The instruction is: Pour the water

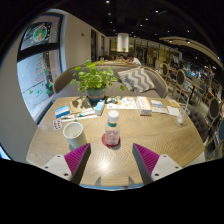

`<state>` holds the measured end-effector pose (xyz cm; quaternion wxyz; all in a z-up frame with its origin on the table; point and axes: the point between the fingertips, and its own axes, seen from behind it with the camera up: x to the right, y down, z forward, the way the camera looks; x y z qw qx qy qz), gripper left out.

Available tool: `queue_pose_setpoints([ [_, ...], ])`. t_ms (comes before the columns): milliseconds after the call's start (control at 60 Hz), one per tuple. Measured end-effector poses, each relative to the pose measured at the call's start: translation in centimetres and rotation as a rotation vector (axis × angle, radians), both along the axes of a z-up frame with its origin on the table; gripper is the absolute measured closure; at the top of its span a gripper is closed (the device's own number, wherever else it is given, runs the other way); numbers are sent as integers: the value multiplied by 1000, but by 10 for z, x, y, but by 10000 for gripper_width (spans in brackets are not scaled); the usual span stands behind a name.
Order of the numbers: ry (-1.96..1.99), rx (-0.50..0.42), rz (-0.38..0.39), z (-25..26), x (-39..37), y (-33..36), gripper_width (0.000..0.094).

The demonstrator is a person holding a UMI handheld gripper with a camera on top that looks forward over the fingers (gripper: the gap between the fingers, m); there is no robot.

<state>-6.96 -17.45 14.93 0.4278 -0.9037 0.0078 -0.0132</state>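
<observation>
While the tool (110, 160) is held open above the counter (150, 140), a capped bottle (112, 127) is seen just ahead of its fingers, with a white cup (73, 131) beside it.

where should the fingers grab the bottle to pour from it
Grip the bottle around its middle, coming straight ahead along the table. It stands upright just beyond the open gripper, roughly centred between the fingers, and its round, narrow body should fit between them.
</observation>
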Motion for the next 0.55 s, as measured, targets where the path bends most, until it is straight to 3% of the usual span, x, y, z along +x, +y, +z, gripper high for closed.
queue_pose_setpoints([
  [233, -26, 47, -30, 62, -1, -61, 84],
  [550, -40, 60, -48, 81, 9, -79, 80],
])
